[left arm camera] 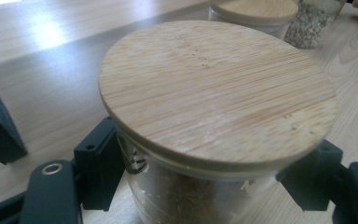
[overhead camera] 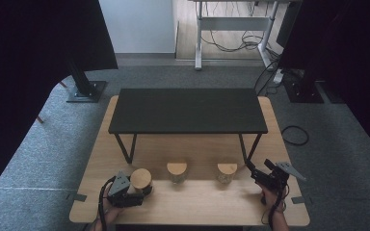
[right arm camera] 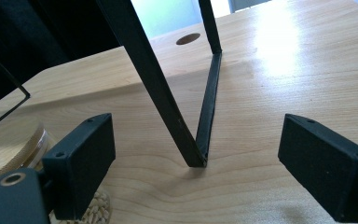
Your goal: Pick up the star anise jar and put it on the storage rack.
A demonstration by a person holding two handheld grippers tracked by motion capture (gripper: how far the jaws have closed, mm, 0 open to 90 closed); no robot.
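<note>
Three glass jars with round bamboo lids stand in a row near the table's front edge. My left gripper is shut on the left jar. In the left gripper view the black pads press the glass on both sides under the lid of this jar, which holds brownish contents. The middle jar and the right jar stand free. My right gripper is open just right of the right jar. In the right gripper view, the right gripper has wide-apart jaws facing a shelf leg, with the right jar at lower left.
A black low shelf on thin metal legs spans the back half of the wooden table. Its front legs come down just behind the jars. Grey carpet, dark curtains and a desk frame lie beyond.
</note>
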